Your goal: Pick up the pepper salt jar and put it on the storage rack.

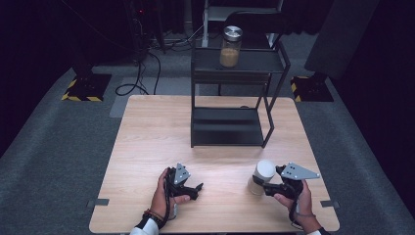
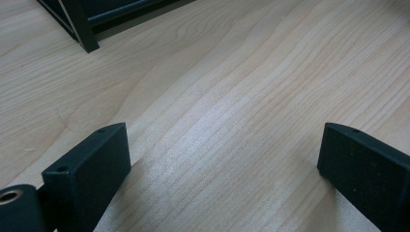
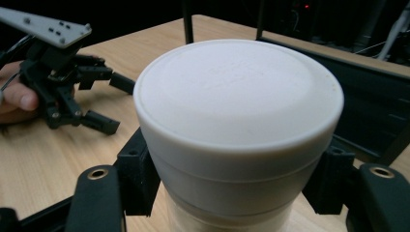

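The right hand-held gripper (image 1: 262, 186) has its jaws pressed against the sides of a white-lidded jar (image 1: 261, 176), just below the wide lid (image 3: 238, 96). The jar stands upright on the desk (image 1: 147, 147) near its front edge, at the person's right, well apart from the black shelf rack (image 1: 230, 127) at the back. A second jar (image 1: 230, 46), with a metal lid, already sits on the rack's top shelf.

The step looks like securing the white-lidded jar for a lift, probably toward the rack. To do it well, the squeeze should stay level and square across the body, since the lid overhangs and could slip off the jaws if the grip rides up. Lifting straight up before moving forward would keep the base from dragging on the desk. The jar should stay vertical on the way, and the rack's frame bars need a clear approach.

The left hand-held gripper (image 1: 194, 188) rests low over bare desk (image 2: 232, 96) with its jaws spread wide and nothing between them; it is best kept out of the path.
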Motion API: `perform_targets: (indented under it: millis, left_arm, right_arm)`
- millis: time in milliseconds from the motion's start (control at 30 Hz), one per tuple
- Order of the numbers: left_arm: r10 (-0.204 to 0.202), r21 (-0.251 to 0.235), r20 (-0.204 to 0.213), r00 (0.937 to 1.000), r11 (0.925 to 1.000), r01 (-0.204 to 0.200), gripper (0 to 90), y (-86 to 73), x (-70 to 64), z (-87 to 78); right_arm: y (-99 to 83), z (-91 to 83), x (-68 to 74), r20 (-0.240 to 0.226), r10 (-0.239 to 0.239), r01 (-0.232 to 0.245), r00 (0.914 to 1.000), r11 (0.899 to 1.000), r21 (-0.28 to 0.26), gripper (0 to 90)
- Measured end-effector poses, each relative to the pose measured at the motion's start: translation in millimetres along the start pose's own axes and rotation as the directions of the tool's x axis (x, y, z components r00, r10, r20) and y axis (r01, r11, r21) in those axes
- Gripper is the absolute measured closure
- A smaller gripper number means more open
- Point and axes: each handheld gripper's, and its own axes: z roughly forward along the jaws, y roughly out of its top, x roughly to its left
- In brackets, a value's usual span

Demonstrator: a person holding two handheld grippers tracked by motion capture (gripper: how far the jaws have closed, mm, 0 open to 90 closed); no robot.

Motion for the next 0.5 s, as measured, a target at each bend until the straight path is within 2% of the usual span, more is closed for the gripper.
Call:
perform_targets:
  millis: [267, 400, 500]
  left_arm:
    - [0.003, -0.003, -0.004, 1.0000, 1.0000, -0.003, 4.6, -0.5, -1.0, -0.1]
    - [-0.001, -0.003, -0.012, 0.9999, 1.0000, 0.001, 4.6, -0.5, -2.2, -0.1]
    - [0.002, -0.003, -0.014, 0.9999, 1.0000, -0.002, 4.6, -0.6, -2.5, -0.2]
  right_arm:
    - [21.3, -2.8, -2.4, 0.071, 0.013, -0.012, 0.9974, 1.000, -0.015, 34.3]
    - [36.3, -2.4, 0.2, 0.122, -0.010, 0.013, 0.9924, 1.000, -0.020, 34.4]
    - [49.5, -2.8, -1.6, 0.133, -0.011, 0.014, 0.9911, 1.000, -0.023, 34.4]
